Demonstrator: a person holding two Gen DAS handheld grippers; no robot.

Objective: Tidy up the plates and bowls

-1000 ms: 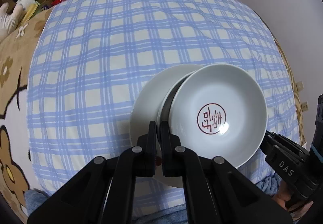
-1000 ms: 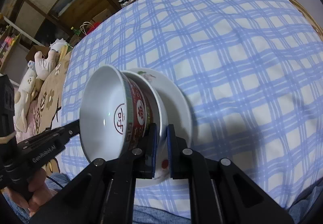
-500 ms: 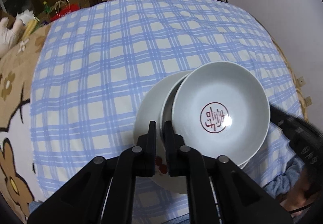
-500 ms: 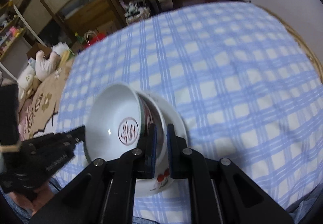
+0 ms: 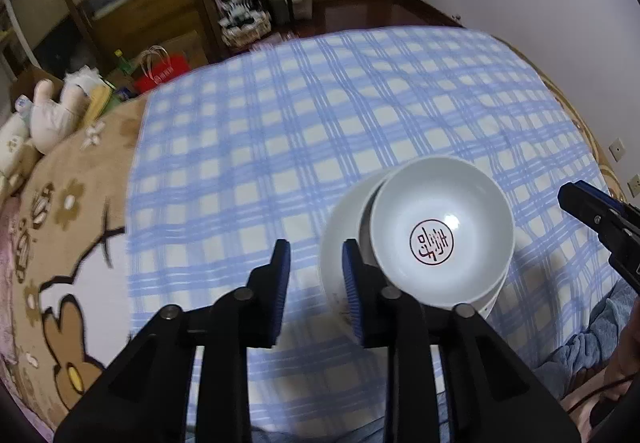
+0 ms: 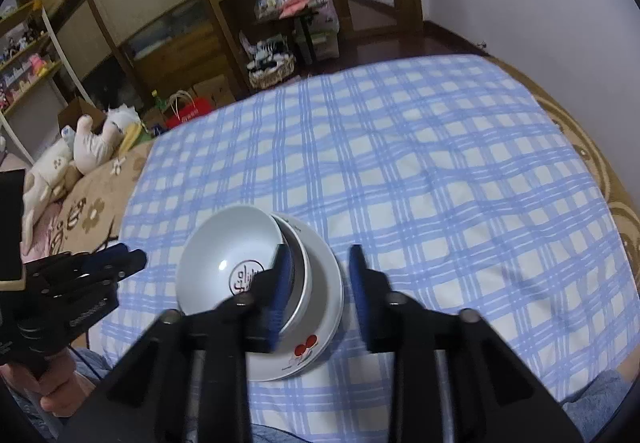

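left wrist: steeply down along its fingers from stack's left, close | right wrist: down from stack's right, close | shared: stacked bowls [image 5: 442, 239] [image 6: 230, 257], checked cloth [image 5: 280, 147] [image 6: 440, 179], shelves behind

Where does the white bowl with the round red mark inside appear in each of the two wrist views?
Left wrist view: the bowl sits right of centre, just beyond the left gripper's right finger.
Right wrist view: the bowl is left of centre, partly behind the right gripper's left finger.
Shared landmark: the plate under the bowl, on the blue checked cloth.
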